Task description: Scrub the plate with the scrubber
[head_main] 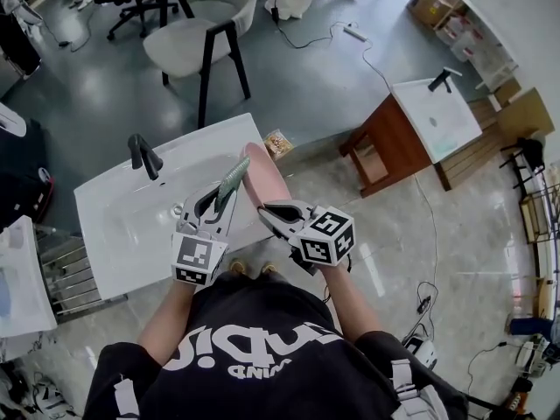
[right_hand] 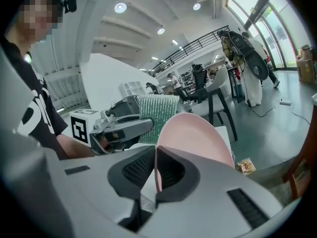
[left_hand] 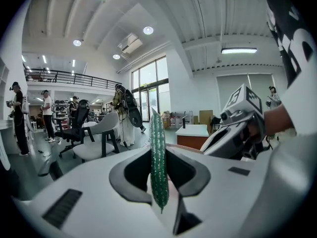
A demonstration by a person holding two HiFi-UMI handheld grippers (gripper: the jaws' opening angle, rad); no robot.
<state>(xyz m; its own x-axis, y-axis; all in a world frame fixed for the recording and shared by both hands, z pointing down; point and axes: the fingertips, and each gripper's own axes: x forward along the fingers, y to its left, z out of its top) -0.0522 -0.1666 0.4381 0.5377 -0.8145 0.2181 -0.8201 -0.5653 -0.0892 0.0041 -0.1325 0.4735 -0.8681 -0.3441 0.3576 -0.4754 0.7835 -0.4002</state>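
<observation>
W/ R gripper (head_main: pixel 268 211) pinching plate (head_main: pixel 263 170) rim & L gripper (head_main: pixel 216 203) clamping scrubber (head_main: pixel 232 183), rub flat vs plate face, firm, over sink (head_main: pixel 114 210).

smooth pink plate (right_hand: pixel 195 138); rough green scrubber (left_hand: pixel 158 162); glossy white sink (head_main: pixel 131 221)

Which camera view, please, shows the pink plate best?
The right gripper view: the plate shows its broad face, rim clamped in the right gripper. The head view shows it foreshortened beside the scrubber; the left gripper view barely shows it.
</observation>
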